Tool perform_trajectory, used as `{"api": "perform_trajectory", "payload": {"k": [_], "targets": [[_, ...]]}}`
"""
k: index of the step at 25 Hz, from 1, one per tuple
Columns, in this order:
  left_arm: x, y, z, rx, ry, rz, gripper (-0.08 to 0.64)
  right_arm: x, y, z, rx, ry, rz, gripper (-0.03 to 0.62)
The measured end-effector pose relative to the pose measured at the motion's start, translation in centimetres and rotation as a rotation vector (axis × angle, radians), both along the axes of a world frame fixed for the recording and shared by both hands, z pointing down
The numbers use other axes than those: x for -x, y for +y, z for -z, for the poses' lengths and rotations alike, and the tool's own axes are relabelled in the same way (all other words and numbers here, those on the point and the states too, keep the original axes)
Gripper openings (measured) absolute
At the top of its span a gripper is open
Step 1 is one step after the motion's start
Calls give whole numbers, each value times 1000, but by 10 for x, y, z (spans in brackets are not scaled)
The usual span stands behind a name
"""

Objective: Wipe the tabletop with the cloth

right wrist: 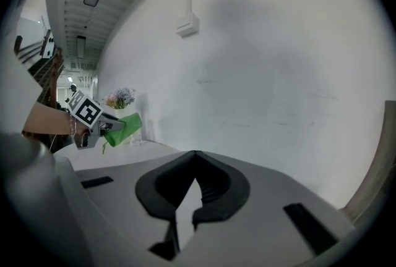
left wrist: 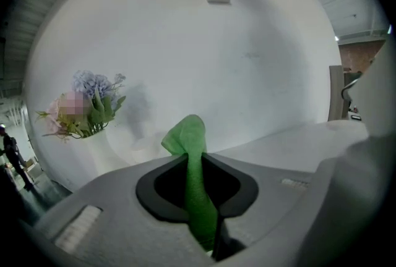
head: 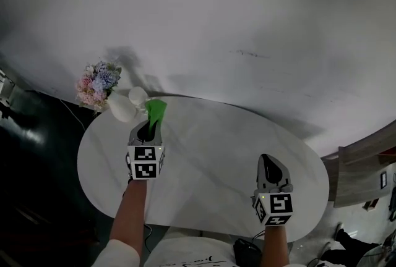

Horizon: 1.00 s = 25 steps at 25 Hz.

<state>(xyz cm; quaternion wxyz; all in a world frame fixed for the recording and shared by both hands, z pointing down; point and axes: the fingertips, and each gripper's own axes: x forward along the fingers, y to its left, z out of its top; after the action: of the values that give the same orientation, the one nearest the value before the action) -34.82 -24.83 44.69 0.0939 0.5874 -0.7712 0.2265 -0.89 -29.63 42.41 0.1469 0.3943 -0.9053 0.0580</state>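
The left gripper (head: 148, 130) is clenched on the green cloth (left wrist: 189, 136). The fabric is pinched in a narrow band between the jaws, and a folded tuft stands out just past their tips, so the cloth's long axis runs along the gripper's own line, pointing ahead of it. The white tabletop (head: 210, 148) lies below and ahead of those tips. From the right gripper view the cloth seems to hang a little clear of the surface rather than resting on it, though contact cannot be ruled out. The coming wipe therefore depends on the drop from the tuft down to the marble: judged from here, the left gripper has to tip its nose down until the free fabric lies flat, then sweep. Just ahead of it and to its left stands a white vase (head: 122, 110) of flowers (head: 99, 81), near enough that a forward stroke could knock it, so a stroke towards its right looks safer. The left forearm (head: 133, 210) reaches forward over the near edge, with the gripper roughly level. The right gripper (head: 268, 164) is well off to the right of the left one, its jaws closed tip to tip on nothing. It hovers over the table's near side and is the farther of the two from the cloth.
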Motion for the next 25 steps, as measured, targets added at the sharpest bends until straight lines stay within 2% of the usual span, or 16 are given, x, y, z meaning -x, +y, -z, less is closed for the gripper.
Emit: {"api": "perform_trajectory", "payload": {"k": [11,15,18,21,25], "targets": [[31,-34,-60,103,-13,24,55,37,-19,-44,99,-2,-17,-6],[37,-52,-78,125,23,12,55,49,-14,-57,120,22,1,-6],[46,-63,-86,141,18,13,55,57,-11,-62,127,33,-2,-6],[57,-68,-91,170,-32,47,55,62,-8,-64,142,25,-19,-6],[64,-72,-102,236,-152,77,55,67,-2,-69,172,17,-40,-6]]}}
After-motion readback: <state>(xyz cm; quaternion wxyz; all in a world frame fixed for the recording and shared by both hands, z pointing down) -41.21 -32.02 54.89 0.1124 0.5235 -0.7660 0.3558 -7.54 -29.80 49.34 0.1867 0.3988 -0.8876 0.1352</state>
